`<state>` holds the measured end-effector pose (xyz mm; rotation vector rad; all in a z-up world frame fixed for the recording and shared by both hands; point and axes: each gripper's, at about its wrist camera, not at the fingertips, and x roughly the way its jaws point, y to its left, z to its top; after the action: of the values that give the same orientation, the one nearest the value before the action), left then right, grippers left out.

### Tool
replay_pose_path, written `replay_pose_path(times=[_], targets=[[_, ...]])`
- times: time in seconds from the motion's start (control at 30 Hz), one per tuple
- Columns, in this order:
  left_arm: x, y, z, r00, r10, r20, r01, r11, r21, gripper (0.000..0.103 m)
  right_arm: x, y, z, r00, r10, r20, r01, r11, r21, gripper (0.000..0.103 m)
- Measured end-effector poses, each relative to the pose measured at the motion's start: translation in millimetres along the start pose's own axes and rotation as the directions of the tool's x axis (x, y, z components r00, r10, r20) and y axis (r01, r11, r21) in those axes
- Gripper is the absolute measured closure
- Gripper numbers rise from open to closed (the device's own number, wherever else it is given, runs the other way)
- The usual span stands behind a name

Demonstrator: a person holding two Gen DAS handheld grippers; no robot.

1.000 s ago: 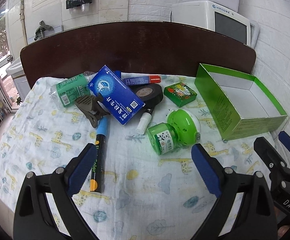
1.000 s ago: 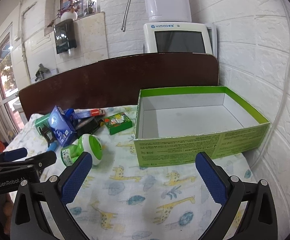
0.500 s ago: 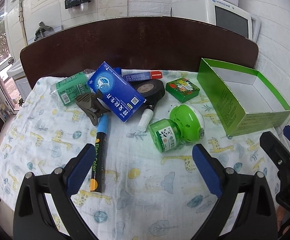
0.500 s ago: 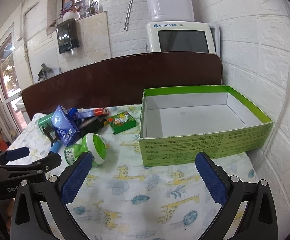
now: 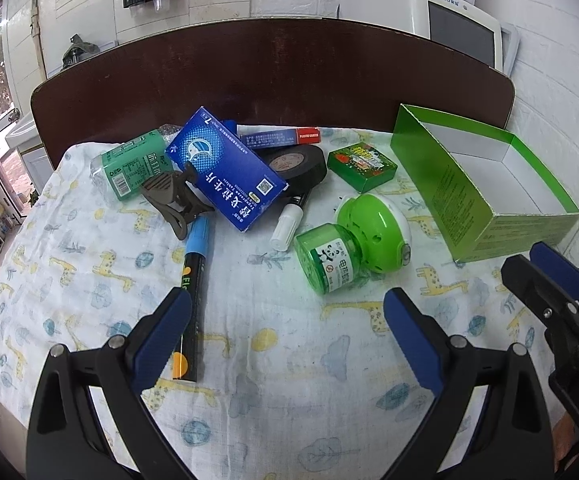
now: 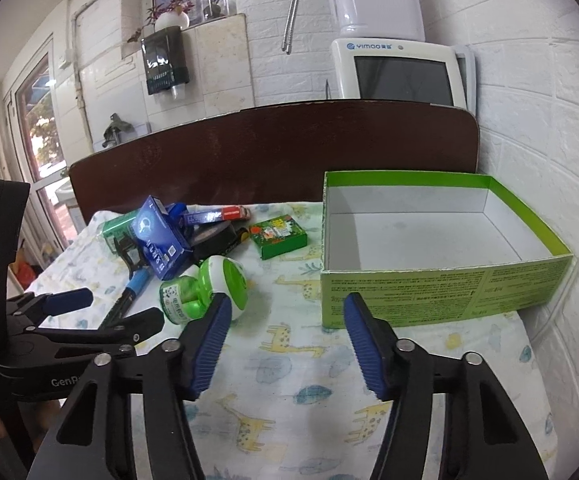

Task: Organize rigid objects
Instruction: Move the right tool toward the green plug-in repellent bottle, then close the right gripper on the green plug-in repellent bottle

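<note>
A pile of small items lies on the giraffe-print cloth: a blue carton [image 5: 225, 168], a green bottle [image 5: 133, 168], a brown claw clip [image 5: 173, 196], a roll of black tape [image 5: 297, 164], a small green box [image 5: 361, 166], a blue-capped black marker [image 5: 191, 280] and a green plug-in repellent [image 5: 353, 240]. My left gripper [image 5: 287, 344] stands open just short of the repellent, holding nothing. An empty green carton tray [image 6: 441, 288] sits at the right. My right gripper [image 6: 285, 340] hovers before its front wall; its jaws are closing, with nothing between them.
A dark wooden board [image 5: 273, 76] rises behind the table. A white brick wall [image 6: 549, 140] runs along the right, close to the tray. A white appliance with a screen [image 6: 401, 76] stands behind the board. Bare cloth [image 6: 289, 400] lies in front of both grippers.
The right gripper's jaws have drawn in from wide apart to about half that gap. The left gripper stays open and has hardly moved.
</note>
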<state>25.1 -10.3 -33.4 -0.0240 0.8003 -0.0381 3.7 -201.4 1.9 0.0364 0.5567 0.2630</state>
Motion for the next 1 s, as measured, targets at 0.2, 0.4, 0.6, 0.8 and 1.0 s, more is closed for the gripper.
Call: replay_pose_path(times=[0.2,0.4,0.6,0.8,1.0], targets=[[3,3,-2,0.999,-0.037,-0.010,0.037,0.999,-0.005,0.013,4,6,-2,0.997,0.075,-0.032,-0.075,0.997,0.008,0.050],[12,2,0,0.997,-0.072,-0.040,0.072,0.997,0.000,0.030,8,11,4,0.991,0.127,-0.047,-0.126,0.992,0.017,0.050],[20,5,7,0.991,-0.113,-0.066,0.112,0.993,-0.027,0.045,21,19,11,0.987,0.146,-0.065,-0.146,0.989,0.006,0.050],[24,8,10,0.980,-0.183,-0.082,0.179,0.982,-0.050,0.052,39,17,16,0.972,0.207,-0.110,-0.202,0.978,0.052,0.050],[29,0,12,0.973,-0.214,-0.090,0.214,0.977,-0.008,0.052,57,10,21,0.957,0.259,-0.133,-0.243,0.962,0.122,0.050]])
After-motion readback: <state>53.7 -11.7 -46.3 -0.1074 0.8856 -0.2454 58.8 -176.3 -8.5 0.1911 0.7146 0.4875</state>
